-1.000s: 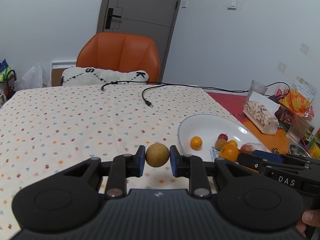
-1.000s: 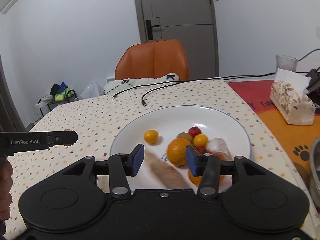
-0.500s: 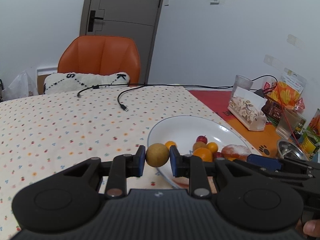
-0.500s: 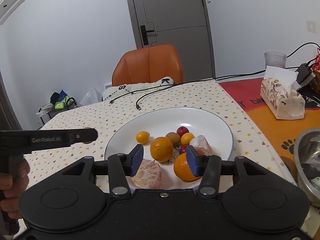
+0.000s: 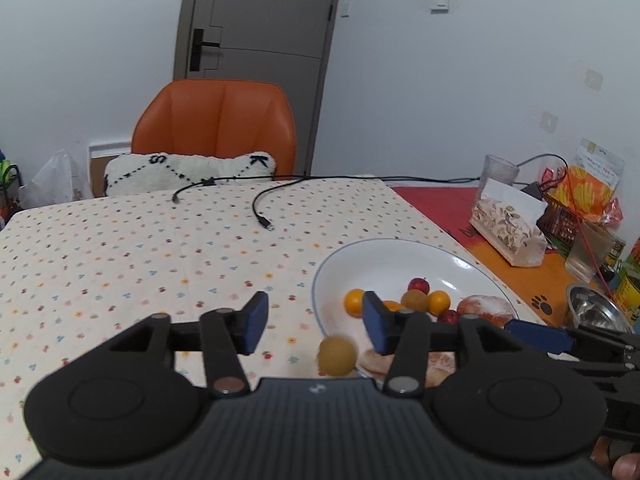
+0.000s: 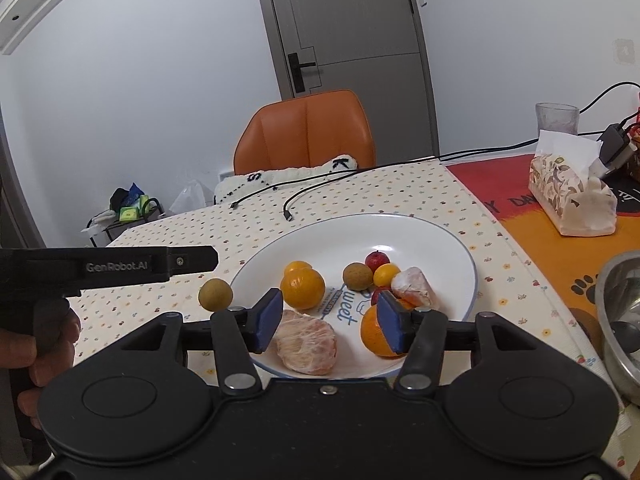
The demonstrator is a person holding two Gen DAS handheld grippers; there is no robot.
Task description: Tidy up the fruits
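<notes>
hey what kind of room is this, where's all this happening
Most likely a dining area in a home. A table under a dotted tablecloth holds a white plate of fruit, an orange chair is pulled up to it, and a tissue pack sits nearby.

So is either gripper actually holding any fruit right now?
No. The left gripper is opening, and the small brown fruit is free of its pads. The right gripper, also opening, holds nothing.

We were in a home dining room: a table under a dotted tablecloth (image 5: 120, 248), an orange chair (image 5: 214, 128) at twelve o'clock before a grey door (image 5: 260, 40), a tissue box (image 6: 572, 196) at two o'clock.
</notes>
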